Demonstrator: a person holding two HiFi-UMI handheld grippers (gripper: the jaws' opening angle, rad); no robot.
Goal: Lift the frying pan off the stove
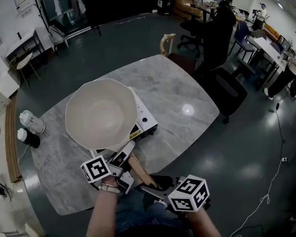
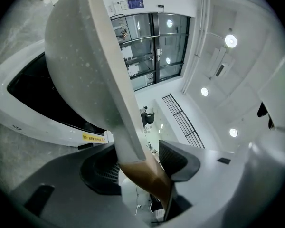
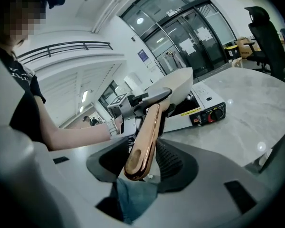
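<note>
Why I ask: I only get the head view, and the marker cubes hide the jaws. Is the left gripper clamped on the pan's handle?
Observer: Yes. Its own view shows the left gripper closed on the handle, just where the wood meets the frying pan.
Operator: And the other one?
Observer: The right gripper is closed on the handle's copper-coloured tip, by the hanging hole.
Operator: Is the pan lifted?
Observer: The left gripper view shows it tilted, underside away from the stove.

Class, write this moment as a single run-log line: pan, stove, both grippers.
frying pan: raised, tilted over stove | left gripper: shut on handle near pan | right gripper: shut on handle end
</note>
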